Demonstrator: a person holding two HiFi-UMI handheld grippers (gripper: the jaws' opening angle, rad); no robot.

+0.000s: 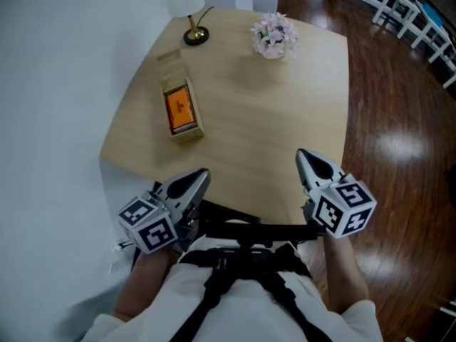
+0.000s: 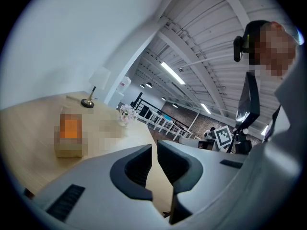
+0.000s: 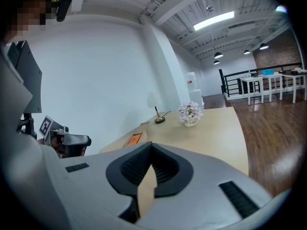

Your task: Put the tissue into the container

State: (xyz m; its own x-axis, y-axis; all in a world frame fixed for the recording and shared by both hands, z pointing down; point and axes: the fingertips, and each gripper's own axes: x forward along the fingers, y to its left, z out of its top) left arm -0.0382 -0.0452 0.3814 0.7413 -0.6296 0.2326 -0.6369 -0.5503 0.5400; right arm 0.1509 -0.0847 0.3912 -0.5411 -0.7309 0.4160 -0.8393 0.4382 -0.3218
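- One pale wooden table (image 1: pixel 285 120), filling mid-frame.
- One wooden container (image 1: pixel 187 132), centre left, with one orange pack (image 1: pixel 180 109) inside.
- One pot of pink flowers (image 1: pixel 273 35), top centre.
- One brass lamp base (image 1: pixel 196 35), upper left.
- Two grippers at the bottom: left gripper (image 1: pixel 205 172), right gripper (image 1: pixel 299 152).
- Two marker cubes, one per gripper.

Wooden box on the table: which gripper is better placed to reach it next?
Left, probably. The left gripper is nearer the wooden box, on its side of the table; the right gripper is farther, jaws shut.
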